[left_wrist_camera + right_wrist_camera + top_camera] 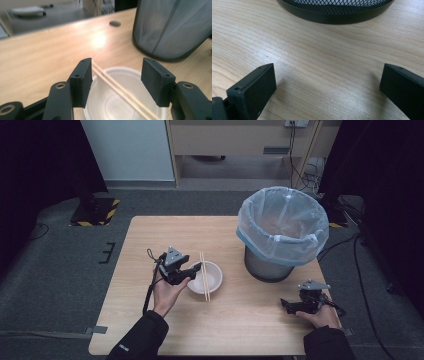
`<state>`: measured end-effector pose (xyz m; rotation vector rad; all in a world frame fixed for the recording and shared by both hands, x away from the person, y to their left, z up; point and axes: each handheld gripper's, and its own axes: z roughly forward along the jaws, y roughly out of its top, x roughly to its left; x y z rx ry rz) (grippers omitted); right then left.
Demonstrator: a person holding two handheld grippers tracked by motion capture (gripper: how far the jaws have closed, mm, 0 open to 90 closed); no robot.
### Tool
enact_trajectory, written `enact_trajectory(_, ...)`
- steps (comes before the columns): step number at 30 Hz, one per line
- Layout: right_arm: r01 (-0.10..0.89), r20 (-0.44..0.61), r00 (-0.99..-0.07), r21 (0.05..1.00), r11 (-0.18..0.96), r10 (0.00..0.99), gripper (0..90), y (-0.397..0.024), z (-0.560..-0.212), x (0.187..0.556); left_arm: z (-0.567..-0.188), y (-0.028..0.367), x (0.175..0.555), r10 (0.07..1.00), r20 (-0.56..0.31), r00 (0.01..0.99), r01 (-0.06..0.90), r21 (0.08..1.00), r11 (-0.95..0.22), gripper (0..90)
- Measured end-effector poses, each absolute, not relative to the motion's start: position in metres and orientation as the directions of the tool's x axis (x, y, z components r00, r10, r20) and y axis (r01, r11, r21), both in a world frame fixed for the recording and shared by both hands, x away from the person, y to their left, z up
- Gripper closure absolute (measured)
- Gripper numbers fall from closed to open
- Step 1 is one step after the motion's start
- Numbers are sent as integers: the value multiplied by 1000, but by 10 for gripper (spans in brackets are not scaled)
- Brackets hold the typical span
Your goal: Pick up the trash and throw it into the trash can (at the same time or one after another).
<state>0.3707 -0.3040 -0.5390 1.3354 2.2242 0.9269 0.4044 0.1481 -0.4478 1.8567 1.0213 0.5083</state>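
Wooden chopsticks lie across the white bowl between the left hand-held gripper's open jaws.

You see a table of pale wood, smooth with a soft sheen. Your bowl looks like glossy white plastic, the chopsticks bare light wood. The bin is dark metal mesh, its liner thin translucent plastic.

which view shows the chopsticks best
The left gripper view: the chopsticks lie close up across the white bowl, between the open tongs. The high view shows them small; the right gripper view shows bare table.
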Motion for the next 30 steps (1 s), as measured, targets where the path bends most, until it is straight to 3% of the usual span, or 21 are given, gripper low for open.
enact_trajectory(10, 627, 10, -474, 706, 329, 881, 8, -304, -539, 371, -475, 133, 409, 830, -59, 555, 499, 822, -275, 426)
enact_trajectory(30, 628, 11, -474, 705, 330, 880, 8, -304, -539, 371, -491, 128, 416, 836, -28, 548, 547, 768, -333, 472)
